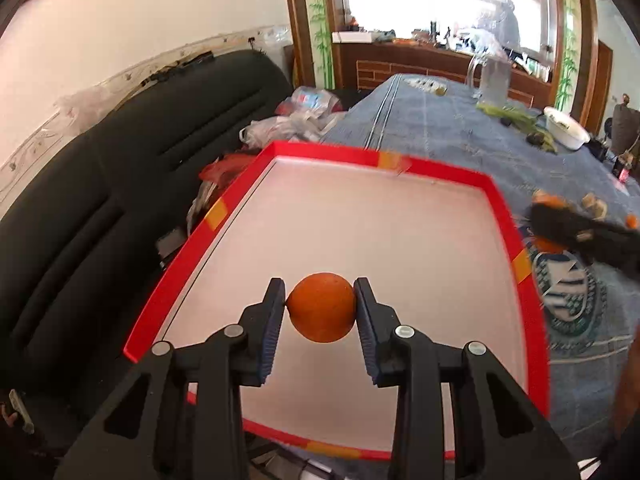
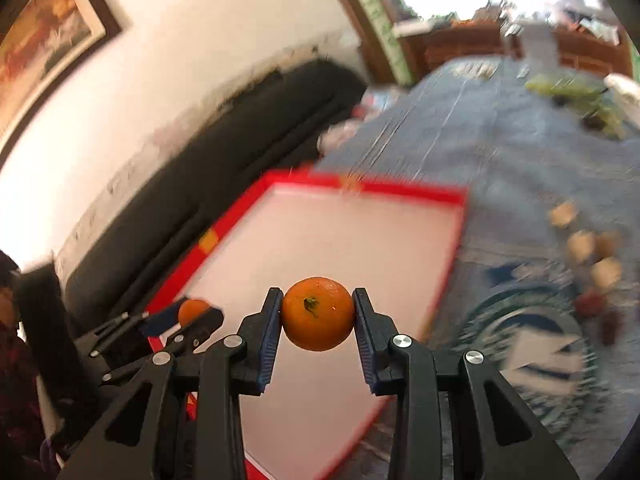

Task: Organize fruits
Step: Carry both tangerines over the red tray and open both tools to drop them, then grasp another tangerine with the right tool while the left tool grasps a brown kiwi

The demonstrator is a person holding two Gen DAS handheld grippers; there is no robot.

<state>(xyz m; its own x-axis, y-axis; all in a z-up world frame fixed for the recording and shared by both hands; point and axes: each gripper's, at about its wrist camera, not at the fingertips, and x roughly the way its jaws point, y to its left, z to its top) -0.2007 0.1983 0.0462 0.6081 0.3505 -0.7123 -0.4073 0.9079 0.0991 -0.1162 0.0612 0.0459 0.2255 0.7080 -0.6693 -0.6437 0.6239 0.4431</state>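
My left gripper [image 1: 319, 288] is shut on an orange [image 1: 322, 316] and holds it above the white floor of a red-rimmed tray [image 1: 328, 152]. My right gripper [image 2: 318, 294] is shut on a second orange [image 2: 318, 322], stem mark facing the camera, also over the tray [image 2: 400, 188], near its front. The right wrist view shows the left gripper [image 2: 196, 314] low at the left by the tray's corner, its orange [image 2: 193, 310] between the pads. In the left wrist view the right gripper [image 1: 560, 224] is a dark blur at the tray's right edge. The tray floor is bare.
The tray lies on a blue patterned tablecloth [image 1: 440, 120] next to a black sofa [image 1: 120, 200]. Pale fruit pieces [image 2: 580, 244] and dark red fruit [image 2: 588, 304] lie right of the tray. Farther back are greens [image 1: 516, 114], a white bowl [image 1: 566, 128], a glass jug [image 1: 494, 80] and plastic bags [image 1: 292, 120].
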